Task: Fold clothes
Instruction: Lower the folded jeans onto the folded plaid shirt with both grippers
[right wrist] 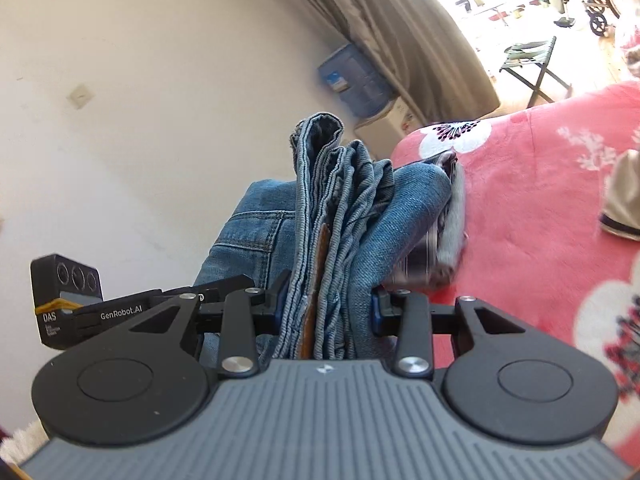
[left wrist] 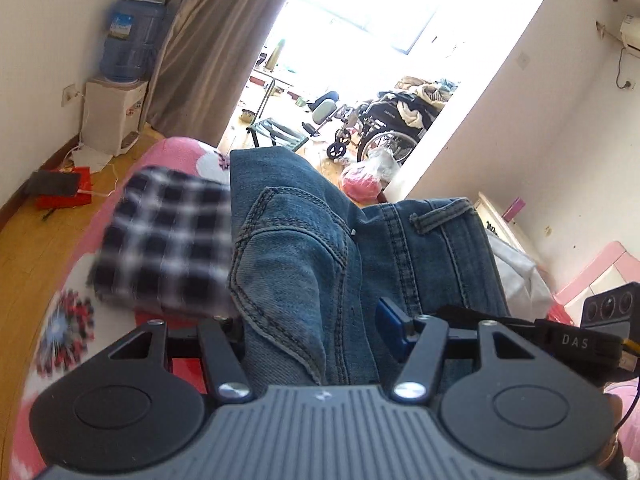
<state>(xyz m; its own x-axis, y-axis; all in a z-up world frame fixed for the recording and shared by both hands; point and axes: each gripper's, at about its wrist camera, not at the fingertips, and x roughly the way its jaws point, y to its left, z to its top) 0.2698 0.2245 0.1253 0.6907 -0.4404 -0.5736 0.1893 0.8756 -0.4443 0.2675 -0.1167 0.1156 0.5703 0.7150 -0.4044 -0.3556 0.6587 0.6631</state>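
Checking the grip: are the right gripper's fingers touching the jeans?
Touching. The right wrist view shows the right gripper clamping the folded jeans between both fingers.

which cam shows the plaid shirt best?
Left wrist. The folded plaid shirt shows its whole top face on the pink blanket, left of the jeans, though blurred. Right wrist shows only a thin edge of it, squeezed between jeans and blanket.

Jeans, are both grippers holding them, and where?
Yes. The right gripper clamps the jeans across their stacked folded layers; the left gripper clamps denim near a back pocket.
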